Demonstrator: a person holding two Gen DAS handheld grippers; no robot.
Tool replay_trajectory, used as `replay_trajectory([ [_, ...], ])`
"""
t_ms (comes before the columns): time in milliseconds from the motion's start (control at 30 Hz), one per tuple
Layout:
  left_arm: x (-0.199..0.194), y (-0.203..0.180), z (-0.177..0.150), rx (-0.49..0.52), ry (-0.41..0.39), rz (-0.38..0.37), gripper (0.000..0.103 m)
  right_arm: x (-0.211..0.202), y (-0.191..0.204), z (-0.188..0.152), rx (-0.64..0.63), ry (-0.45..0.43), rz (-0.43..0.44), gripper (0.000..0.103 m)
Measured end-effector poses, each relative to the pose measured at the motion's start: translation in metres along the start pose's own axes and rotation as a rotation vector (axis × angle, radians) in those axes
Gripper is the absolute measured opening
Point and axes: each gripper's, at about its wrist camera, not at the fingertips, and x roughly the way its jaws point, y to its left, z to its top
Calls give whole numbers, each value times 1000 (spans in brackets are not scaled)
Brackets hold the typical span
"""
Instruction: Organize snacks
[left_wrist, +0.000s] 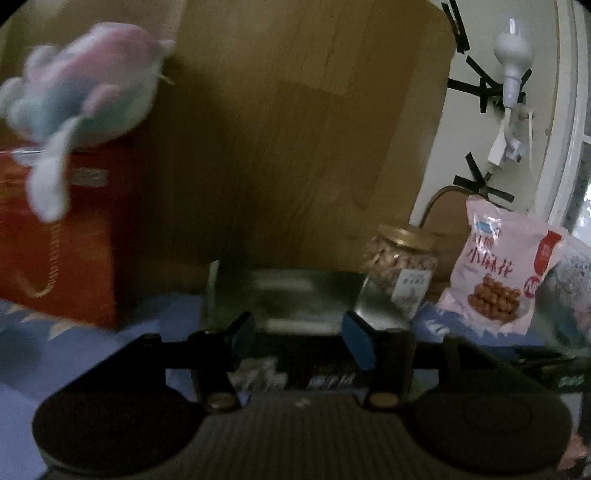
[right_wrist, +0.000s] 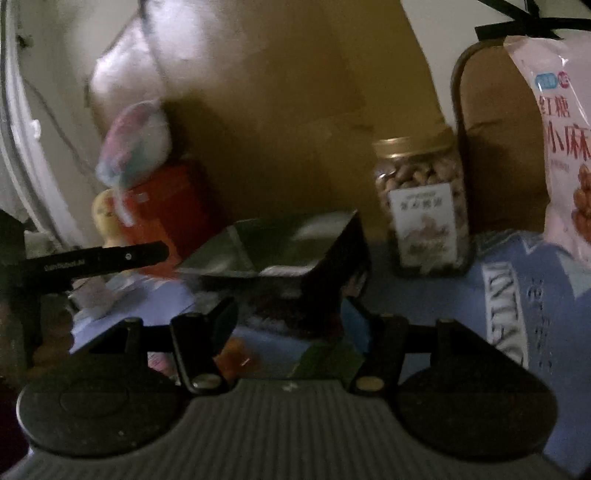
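Mid-sort, by the look of it: dark foil box (right_wrist: 295, 254), top open, sits centre on blue cloth (right_wrist: 491, 306), in front of both grippers. Likely the bin for loose snacks, or itself being shifted; can't tell which.

Left gripper (left_wrist: 301, 332): jaws partway apart, box seen just beyond the tips, small wrappers (left_wrist: 258, 376) below; no pad contact visible, nothing held. Right gripper (right_wrist: 291, 317): jaws wide, box's dark side between/just past the tips; grip not evident, pics too blurred to rule out touch.

Next move, judged: close on box wall or pick up a loose packet; needs a square approach, foil walls prob. flimsy.

Room: nut jar (right_wrist: 424, 206) just right of box, pink bag (left_wrist: 498, 269) beyond it, upright. Red box (left_wrist: 62, 236) w/ plush toy (left_wrist: 85, 92) on top to the left. Wood board (left_wrist: 295, 129) close behind. Open cloth mainly near side + left front. Black bar (right_wrist: 96, 260) pokes in at left in right view.
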Motion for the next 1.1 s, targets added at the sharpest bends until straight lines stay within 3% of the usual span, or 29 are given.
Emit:
replay_trajectory([
  [133, -29, 20, -22, -77, 16, 24, 54, -20, 23, -23, -60, -5, 28, 64],
  [267, -45, 18, -47, -123, 65, -13, 54, -27, 37, -46, -90, 63, 35, 60],
  [367, -50, 9, -68, -127, 114, -35, 54, -39, 41, -62, -103, 60, -18, 60],
  [433, -45, 2, -80, -162, 168, -94, 54, -47, 36, -73, -89, 66, -65, 60],
  [567, -39, -30, -95, -114, 200, -162, 54, -46, 25, -88, -31, 112, -93, 60],
  [600, -37, -35, -97, -103, 208, -170, 54, -43, 24, -92, -1, 186, -85, 60],
  [633, -35, -41, -100, -99, 217, -178, 54, -39, 28, -97, 5, 206, -88, 60],
  [800, -44, -44, -110, -94, 224, -169, 53, -50, 78, -109, -192, 214, 18, 60],
  [1000, -49, -42, -105, -99, 204, -138, 55, -53, 85, -111, -265, 199, -26, 61],
  [1100, -33, -55, -101, -48, 222, -152, 55, -48, 83, -115, -273, 218, -83, 61],
])
